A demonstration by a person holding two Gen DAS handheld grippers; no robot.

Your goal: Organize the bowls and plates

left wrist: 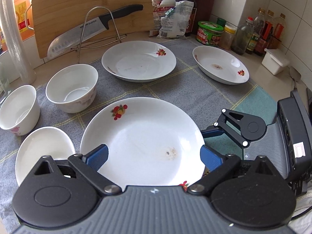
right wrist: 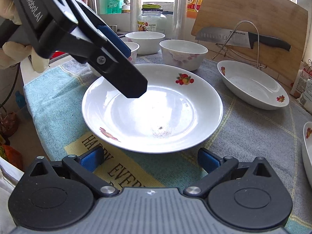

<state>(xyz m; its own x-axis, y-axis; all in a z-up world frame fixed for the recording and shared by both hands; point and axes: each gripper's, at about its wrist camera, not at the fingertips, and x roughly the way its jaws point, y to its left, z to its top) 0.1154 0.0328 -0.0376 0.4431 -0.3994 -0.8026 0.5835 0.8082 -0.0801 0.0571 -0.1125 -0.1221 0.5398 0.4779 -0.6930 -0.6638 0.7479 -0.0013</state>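
A white plate with fruit prints (left wrist: 144, 136) lies on the cloth in front of me; it also shows in the right wrist view (right wrist: 156, 113). My left gripper (left wrist: 154, 157) is open, its blue pads (left wrist: 97, 156) hovering over the plate's near rim; it shows from the side in the right wrist view (right wrist: 119, 64). My right gripper (right wrist: 150, 159) is open and empty just before the plate's near edge; it shows at the plate's right in the left wrist view (left wrist: 241, 126). Two more plates (left wrist: 138, 60) (left wrist: 220, 64) lie farther back. Three white bowls (left wrist: 72, 87) (left wrist: 18, 109) (left wrist: 42, 150) stand at the left.
A wire rack (left wrist: 97, 29) holds a knife (left wrist: 93, 29) against a wooden cutting board (left wrist: 89, 5). Jars and bottles (left wrist: 251, 35) line the back right wall beside a white box (left wrist: 275, 61). A stack of plastic cups (left wrist: 13, 39) stands at the left. The counter edge (right wrist: 29, 101) drops off at the left.
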